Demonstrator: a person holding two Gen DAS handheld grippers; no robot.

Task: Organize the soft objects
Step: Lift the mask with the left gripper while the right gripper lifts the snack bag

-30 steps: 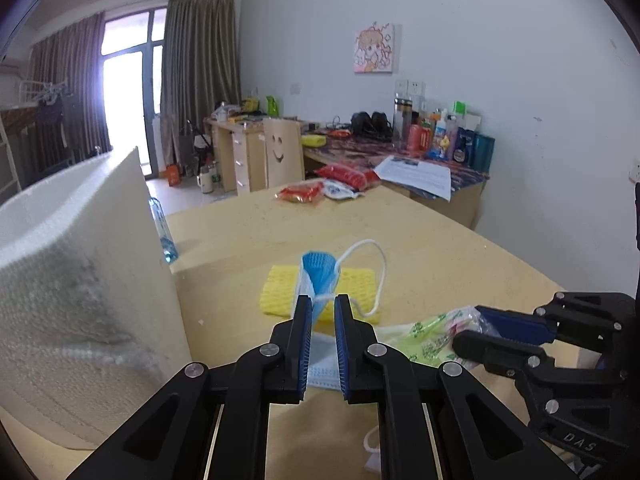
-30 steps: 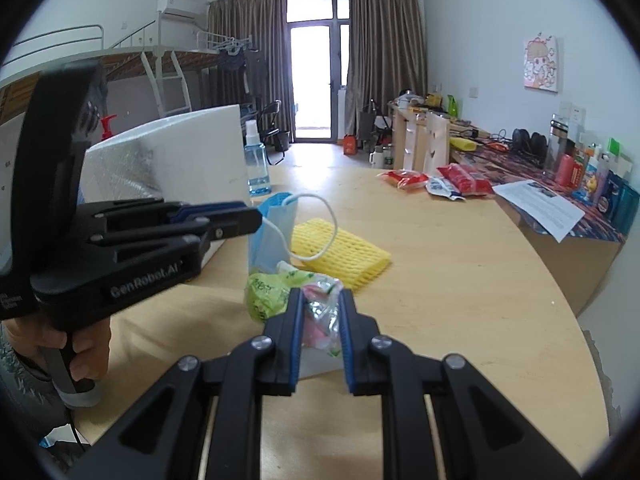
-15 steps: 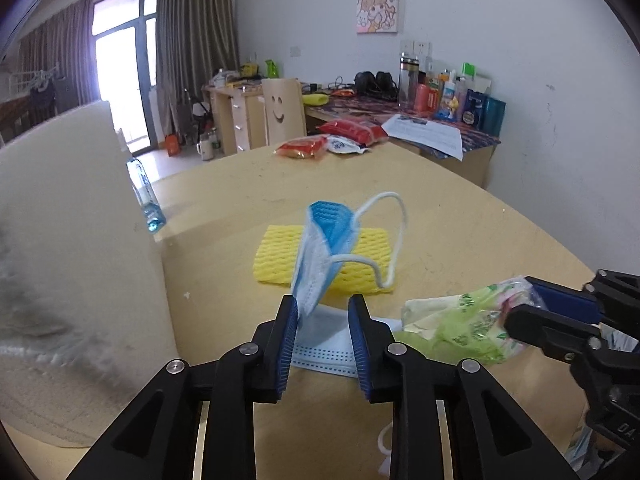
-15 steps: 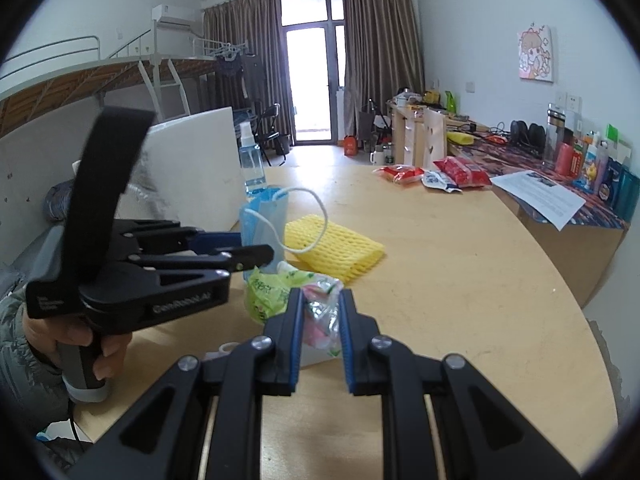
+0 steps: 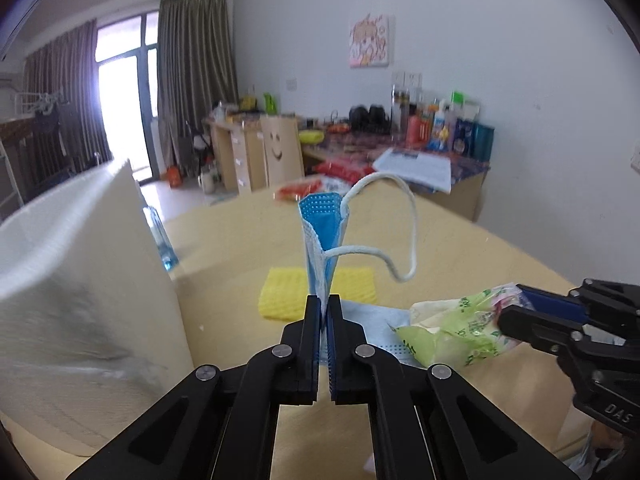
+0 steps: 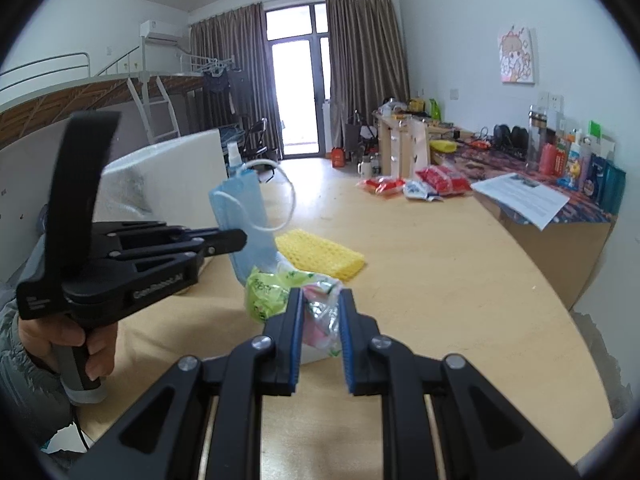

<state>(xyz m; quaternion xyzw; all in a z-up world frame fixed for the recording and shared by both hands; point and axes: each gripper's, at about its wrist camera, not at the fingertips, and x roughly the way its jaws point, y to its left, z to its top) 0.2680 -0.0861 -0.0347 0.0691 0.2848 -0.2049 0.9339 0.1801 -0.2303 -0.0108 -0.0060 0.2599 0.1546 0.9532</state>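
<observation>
At the left edge of the round wooden table (image 5: 460, 248), a large white foam block (image 5: 84, 280) stands upright, with a clear blue spray bottle (image 5: 162, 240) just behind its far corner. Next to the right, the left gripper (image 5: 324, 308) has its jaws pressed together on the lower edge of a blue face mask (image 5: 322, 240). The mask stands up out of the jaws, folded, its white ear loop (image 5: 400, 232) arching out to the right and hanging free. In the right wrist view a person's hand (image 6: 76, 344) grips the handle of that tool. Behind the mask, a yellow foam net sleeve (image 5: 280, 296) lies flat on the table. A second pale blue mask (image 5: 372, 320) lies flat just right of the left jaws, partly under a crumpled green plastic bag (image 5: 456, 328). At the right, the right gripper (image 6: 320, 320) is clamped on the near end of that bag, with crinkled plastic filling the narrow gap between its blue pads (image 6: 295, 332). Far across the table sit red snack packets (image 6: 442, 180), well apart from the work.
</observation>
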